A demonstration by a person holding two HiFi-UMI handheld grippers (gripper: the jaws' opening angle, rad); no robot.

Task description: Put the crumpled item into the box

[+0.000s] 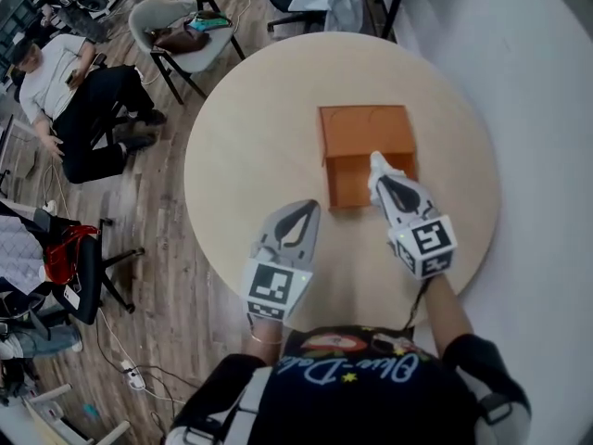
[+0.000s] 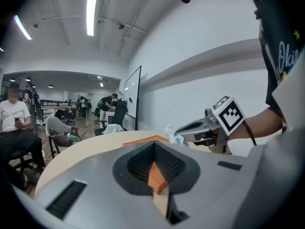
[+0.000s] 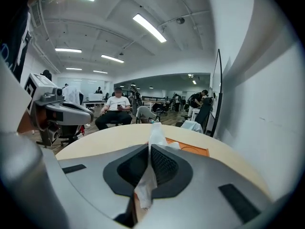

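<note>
An orange box (image 1: 365, 130) lies in the middle of the round beige table (image 1: 250, 146), its near part (image 1: 348, 180) looking open and lower. My right gripper (image 1: 379, 169) hovers over the box's near right corner, shut on a white crumpled tissue (image 1: 376, 160). In the right gripper view the tissue (image 3: 154, 136) sticks up from the closed jaws of that gripper (image 3: 150, 150), with the box (image 3: 191, 150) just beyond. My left gripper (image 1: 302, 214) sits near the box's front left, shut and holding nothing I can see. The left gripper view shows the right gripper (image 2: 185, 129) with the tissue (image 2: 177, 139).
A person sits on a chair (image 1: 69, 91) on the wooden floor to the left. Another chair (image 1: 181, 35) with bags stands behind the table. A grey wall (image 1: 519, 82) runs close along the table's right side. A red-backed chair (image 1: 79, 262) is at left.
</note>
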